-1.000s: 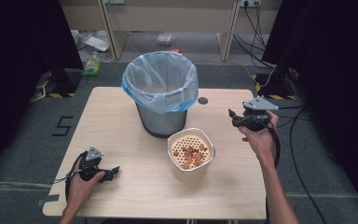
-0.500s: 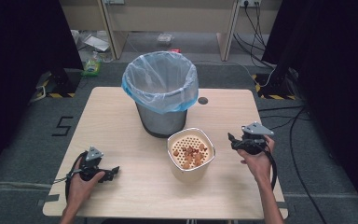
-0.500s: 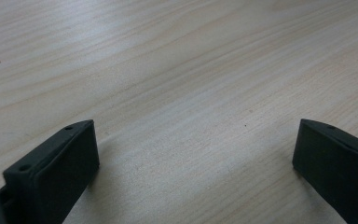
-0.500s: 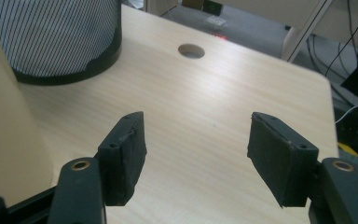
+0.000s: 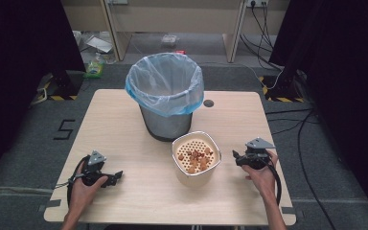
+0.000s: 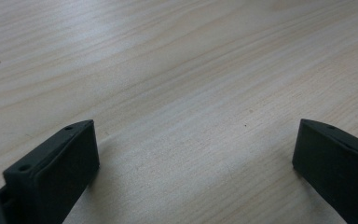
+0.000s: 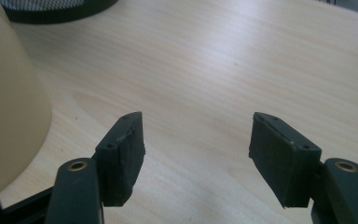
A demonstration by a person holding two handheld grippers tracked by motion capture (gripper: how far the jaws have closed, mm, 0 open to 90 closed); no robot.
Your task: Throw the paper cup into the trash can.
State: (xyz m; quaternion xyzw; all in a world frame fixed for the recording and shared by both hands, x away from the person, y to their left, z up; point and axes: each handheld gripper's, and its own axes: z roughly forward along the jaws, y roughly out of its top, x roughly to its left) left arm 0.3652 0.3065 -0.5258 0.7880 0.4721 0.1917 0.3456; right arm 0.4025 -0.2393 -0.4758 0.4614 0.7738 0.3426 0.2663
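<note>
A cream tub [image 5: 196,165] with a perforated insert and brown bits inside stands at the table's centre front. Behind it is a mesh bin [image 5: 166,96] lined with a pale blue bag. My right gripper [image 5: 235,157] rests open just right of the tub, jaws pointing at it and nothing between them. In the right gripper view my right gripper [image 7: 198,140] is open over bare wood, with the tub's wall [image 7: 9,107] at the left and the bin's base [image 7: 51,9] beyond. My left gripper [image 5: 117,175] lies open at the front left; the left gripper [image 6: 196,154] has only wood between its jaws.
The wooden table [image 5: 120,124] has a small dark round hole [image 5: 208,103] right of the bin. Grey floor with cables [image 5: 292,120] and yellow-black tape surrounds the table. Shelving legs stand at the back.
My right gripper has come down and toward the table's front, from beside the bin to beside the cream tub. The left gripper has not moved.
</note>
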